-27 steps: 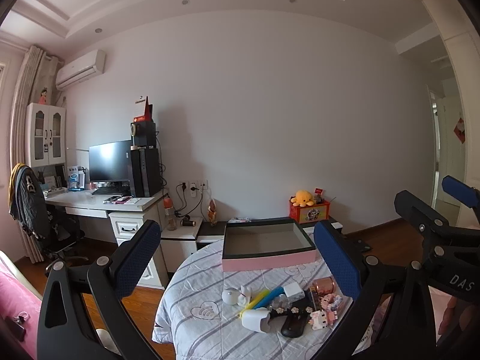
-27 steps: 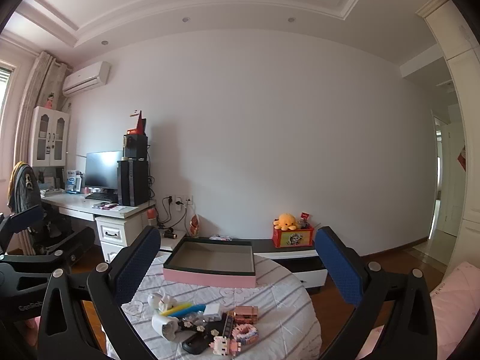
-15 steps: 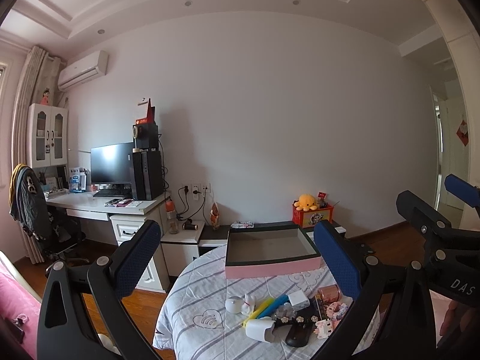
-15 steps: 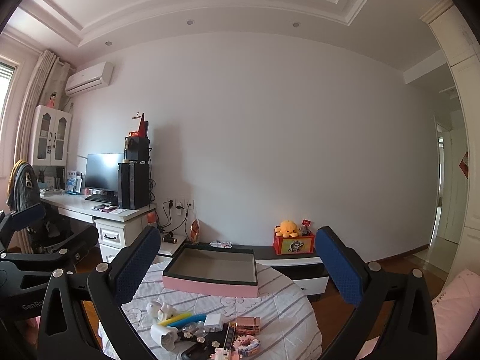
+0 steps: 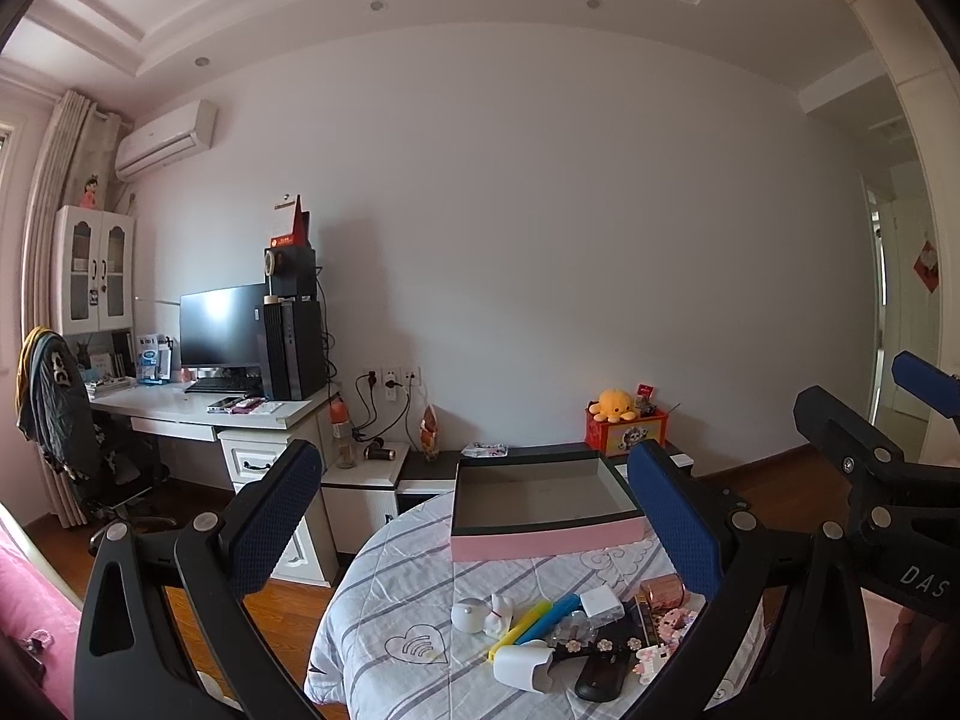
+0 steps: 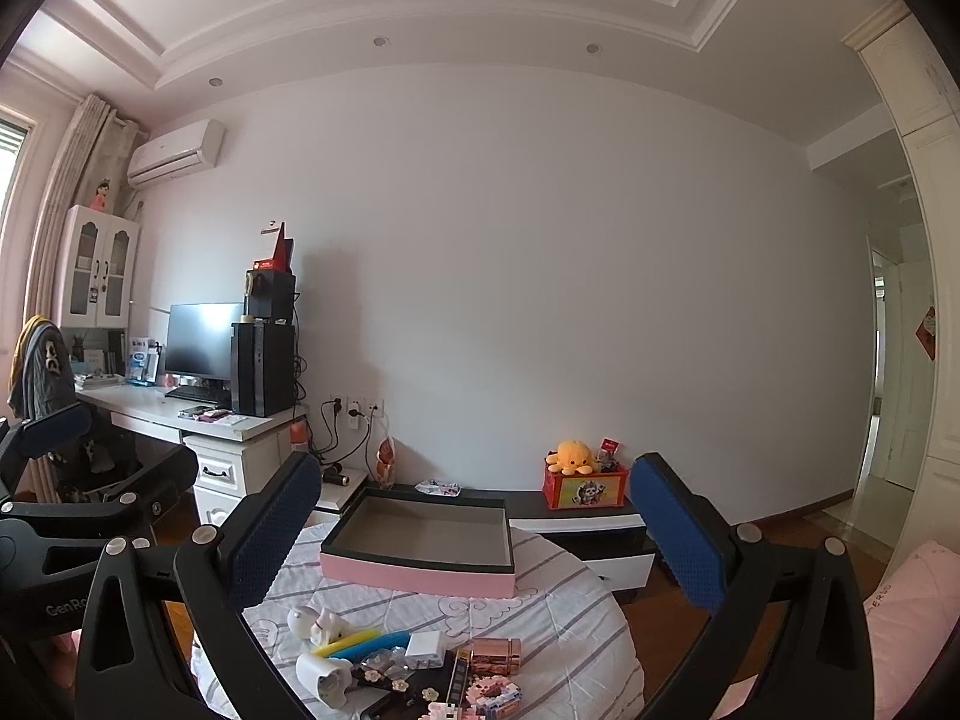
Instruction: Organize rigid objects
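— What do the two tools look like from where you stand?

— Both are held level above the near edge of a round table [image 5: 384, 612]. The left gripper [image 5: 474, 522] has its jaws spread wide around empty air, and the right gripper [image 6: 474, 522] is just as wide, also holding nothing. Black plastic arms, blue textured pads [image 6: 678, 531], silver screws.

— And the things to be sorted?

— A loose heap lies low between the jaws, on a quilted striped cloth: a yellow bar [image 5: 521, 628] touching a blue bar [image 5: 547, 618], a white square block [image 5: 600, 603], a shiny copper-pink box [image 6: 495, 654], a white ceramic figure [image 6: 318, 624], a glossy black oval remote [image 5: 602, 679] and pink brick pieces [image 6: 492, 693].

— The box?

— A shallow rectangular tray [image 5: 543, 542], pink walls, dark rim, grey inside, sits beyond the heap, framed between the jaws and apart from the clutter.
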Motion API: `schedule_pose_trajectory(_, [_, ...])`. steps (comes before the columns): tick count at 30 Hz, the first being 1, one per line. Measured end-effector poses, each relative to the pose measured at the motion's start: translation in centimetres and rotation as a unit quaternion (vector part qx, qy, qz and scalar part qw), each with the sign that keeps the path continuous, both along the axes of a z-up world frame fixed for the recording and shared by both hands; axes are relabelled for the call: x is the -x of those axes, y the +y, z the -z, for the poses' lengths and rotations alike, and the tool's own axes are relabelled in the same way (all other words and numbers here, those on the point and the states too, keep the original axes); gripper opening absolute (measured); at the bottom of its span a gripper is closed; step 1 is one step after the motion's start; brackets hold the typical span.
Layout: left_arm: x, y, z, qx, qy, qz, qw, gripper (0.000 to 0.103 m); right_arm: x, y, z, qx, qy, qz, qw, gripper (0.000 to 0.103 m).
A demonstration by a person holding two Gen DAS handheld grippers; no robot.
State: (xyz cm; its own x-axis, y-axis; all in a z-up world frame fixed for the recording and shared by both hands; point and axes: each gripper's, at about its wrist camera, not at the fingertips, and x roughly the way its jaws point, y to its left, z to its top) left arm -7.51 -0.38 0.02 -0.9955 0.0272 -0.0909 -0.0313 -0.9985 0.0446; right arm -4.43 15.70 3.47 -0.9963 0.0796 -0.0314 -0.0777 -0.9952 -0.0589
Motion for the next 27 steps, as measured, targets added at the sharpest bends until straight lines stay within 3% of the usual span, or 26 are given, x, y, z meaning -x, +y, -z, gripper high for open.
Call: schedule_pose_trajectory(27, [1.5, 0.4, 1.4, 0.01, -0.007, -0.006, 0.9999, 0.103, 0.3, 0.1, 0.1, 0.005, -0.012, -0.001, 1.0, 0.103])
